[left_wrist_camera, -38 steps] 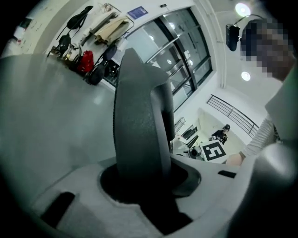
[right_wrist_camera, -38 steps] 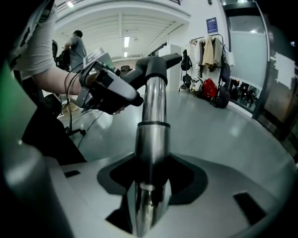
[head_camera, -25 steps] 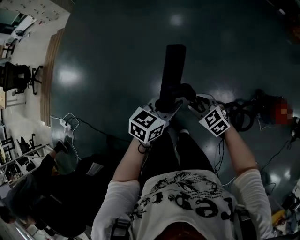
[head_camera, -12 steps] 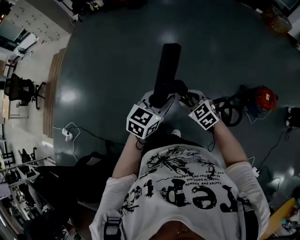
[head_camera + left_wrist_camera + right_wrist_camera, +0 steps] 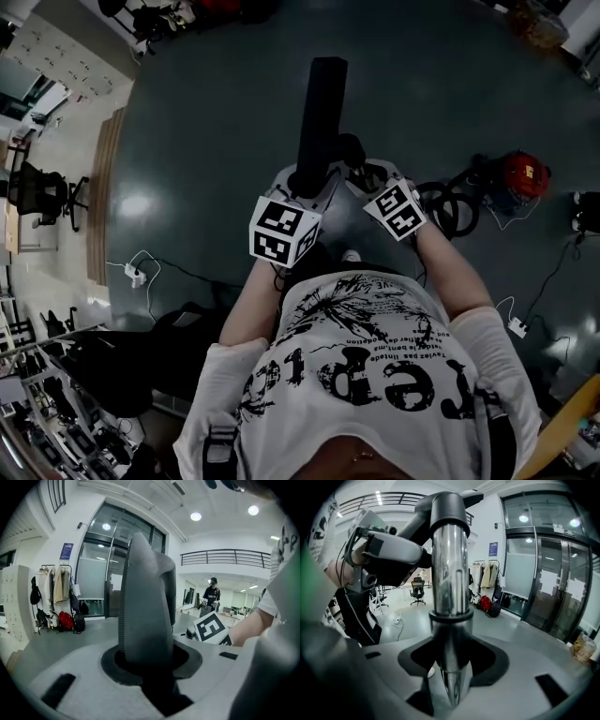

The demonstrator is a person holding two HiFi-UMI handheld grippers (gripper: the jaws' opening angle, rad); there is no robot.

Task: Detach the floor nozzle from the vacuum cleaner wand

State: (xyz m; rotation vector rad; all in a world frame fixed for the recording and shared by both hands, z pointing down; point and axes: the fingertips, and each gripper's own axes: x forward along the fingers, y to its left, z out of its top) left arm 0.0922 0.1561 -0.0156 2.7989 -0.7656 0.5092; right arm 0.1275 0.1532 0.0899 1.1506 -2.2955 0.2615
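Head view puts the left gripper (image 5: 302, 186) and right gripper (image 5: 362, 178) side by side at centre. The long black plastic floor nozzle (image 5: 322, 112) reaches from them toward 12 o'clock over the dark glossy floor (image 5: 206, 141). Left gripper view shows jaws clenched on the nozzle's ribbed grey side. Right gripper view shows jaws clamped round the shiny chrome wand tube (image 5: 450, 573). A red vacuum body (image 5: 525, 173) lies at 3 o'clock. The black lettering on the white shirt (image 5: 375, 375) is too distorted to read.

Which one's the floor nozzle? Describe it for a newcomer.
Over the dark floor, find the person's two grippers. The floor nozzle is the long matte black slab in the left gripper, unlike the shiny chrome wand in the right gripper.
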